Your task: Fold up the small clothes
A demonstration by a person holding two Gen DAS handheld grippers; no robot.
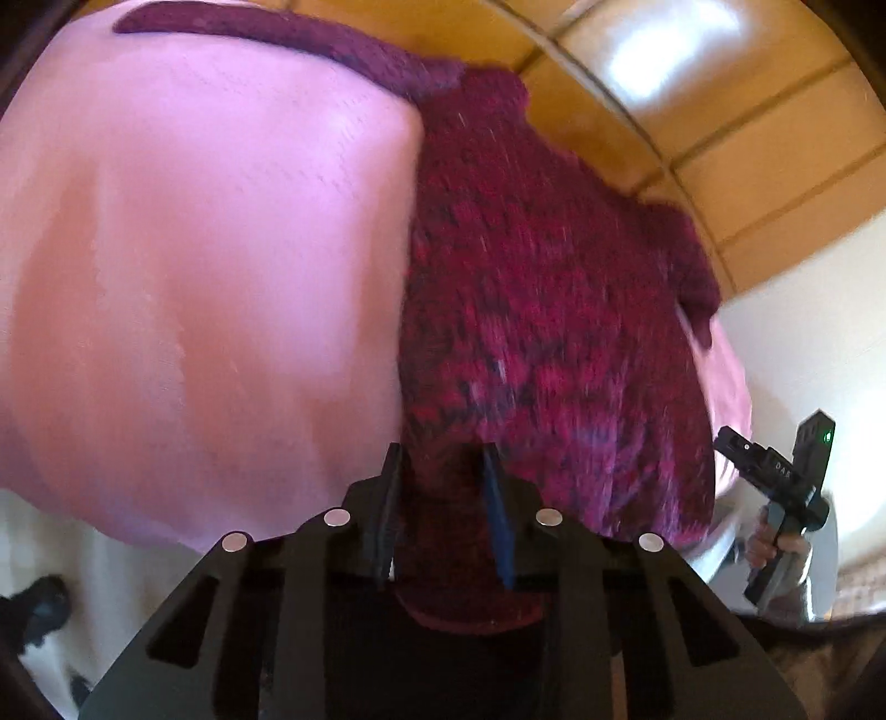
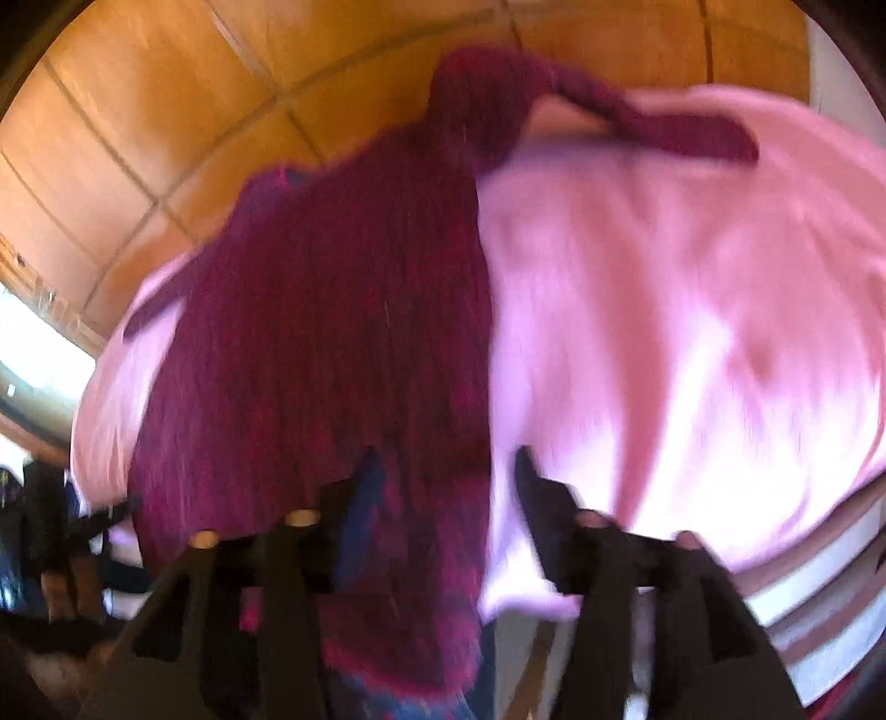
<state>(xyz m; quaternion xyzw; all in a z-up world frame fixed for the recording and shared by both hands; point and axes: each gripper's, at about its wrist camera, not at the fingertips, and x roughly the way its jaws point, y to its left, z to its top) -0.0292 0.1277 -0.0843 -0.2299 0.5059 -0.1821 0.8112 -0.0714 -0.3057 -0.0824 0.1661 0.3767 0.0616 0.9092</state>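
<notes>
the left tongs (image 1: 443, 471) have their two tips a small way apart, and the dark red knitted sweater (image 1: 542, 310) sits right between them. its bottom edge hangs down into the gap. i cannot tell if the tips still press on the wool, because the picture is blurry there.

the right tongs (image 2: 446, 473) stand wider. the sweater's edge (image 2: 343, 332) lies between its tips too, close to the left tip, and the right tip is over the pink cloth (image 2: 692, 332). the wool does not look pinched there.

from both tongs the sweater runs away and upward, spread out flat on the pink cloth. one sleeve (image 1: 266, 30) reaches far off across the pink, away from the left tongs. the pink cloth (image 1: 194, 277) fills the side left of the left tongs and the side right of the right tongs.

past the sweater, far from both tongs, is an orange-brown tiled floor (image 1: 720, 111).

off to the right of the left tongs a hand (image 1: 775, 548) holds the other black tool.
</notes>
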